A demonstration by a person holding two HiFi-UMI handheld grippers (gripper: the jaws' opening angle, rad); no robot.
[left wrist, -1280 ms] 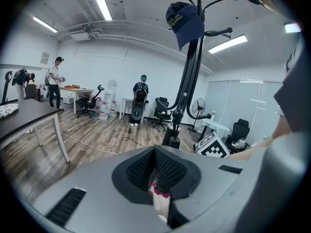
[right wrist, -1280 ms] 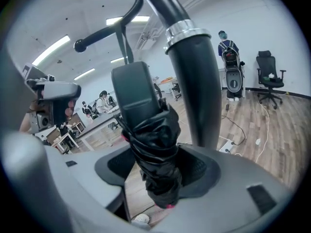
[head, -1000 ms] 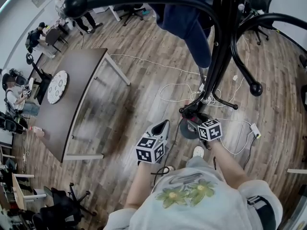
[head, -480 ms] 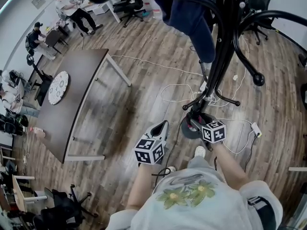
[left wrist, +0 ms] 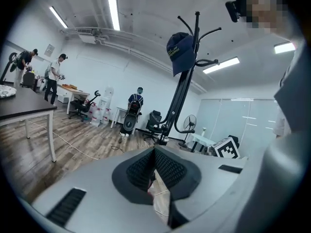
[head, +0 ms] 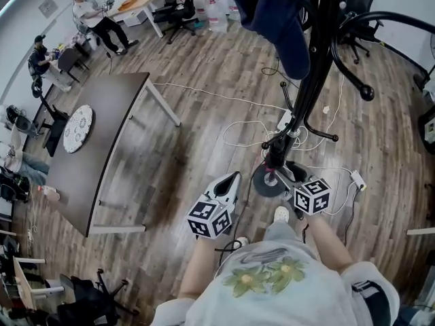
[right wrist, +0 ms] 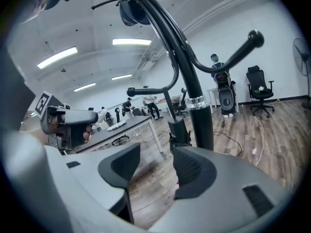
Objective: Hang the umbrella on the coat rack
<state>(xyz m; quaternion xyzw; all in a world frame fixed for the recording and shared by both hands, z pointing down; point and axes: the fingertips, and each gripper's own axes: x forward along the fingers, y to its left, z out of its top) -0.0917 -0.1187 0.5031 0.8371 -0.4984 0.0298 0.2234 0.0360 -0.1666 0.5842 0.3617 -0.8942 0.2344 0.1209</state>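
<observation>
I take the umbrella [right wrist: 177, 129] to be the short black folded thing low against the coat rack [right wrist: 197, 96] pole, just beyond my right gripper [right wrist: 154, 155]. Its jaws are closing with nothing between them. The left gripper [left wrist: 154, 154] has its jaws pressed together, empty. If the right jaws close this early, I could grab air or clip the pole.

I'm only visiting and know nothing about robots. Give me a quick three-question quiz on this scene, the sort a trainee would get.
1. True or false: a navy cap hangs on the black coat rack.
2. What lies on the dark table? A) a round patterned plate B) a laptop C) an umbrella
3. Fill in: the coat rack stands on a ___ floor.
Key: 1 true; 2 A; 3 wooden.
</observation>
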